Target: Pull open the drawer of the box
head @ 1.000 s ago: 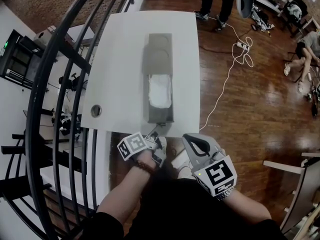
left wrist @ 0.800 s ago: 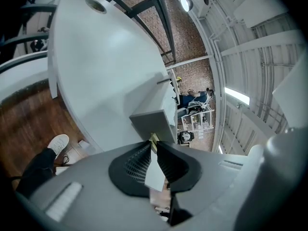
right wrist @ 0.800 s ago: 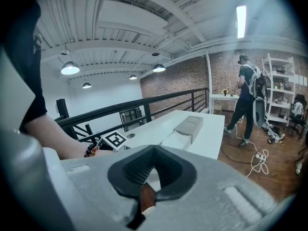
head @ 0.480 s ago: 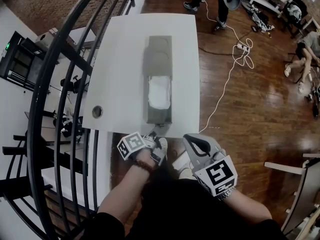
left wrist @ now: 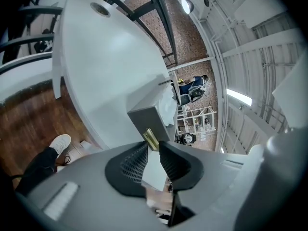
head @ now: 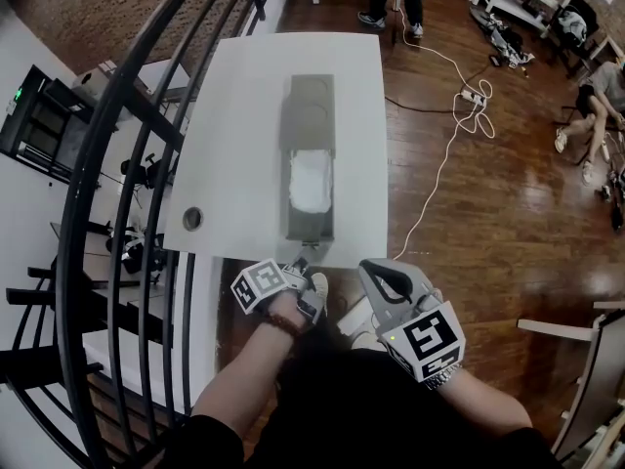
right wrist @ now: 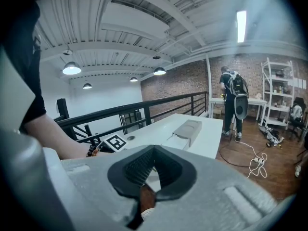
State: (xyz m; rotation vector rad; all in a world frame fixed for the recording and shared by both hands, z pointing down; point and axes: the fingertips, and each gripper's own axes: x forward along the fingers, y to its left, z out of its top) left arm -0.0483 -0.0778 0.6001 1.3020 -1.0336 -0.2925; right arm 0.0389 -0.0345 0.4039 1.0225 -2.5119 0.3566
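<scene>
Table white, grey box, drawer out, left claw on handle, wood floor.

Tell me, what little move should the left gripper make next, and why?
Probably loosen the left gripper and ease it back. The drawer already stands well out of the box, its white contents showing, and its front is near the table edge. The brass pull sits at the jaw tips; whether they grip it is unclear.

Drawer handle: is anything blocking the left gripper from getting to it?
Nothing visible does. The left gripper has its jaw tips right at the brass handle on the drawer front and seems to pinch it, with nothing in between.
</scene>
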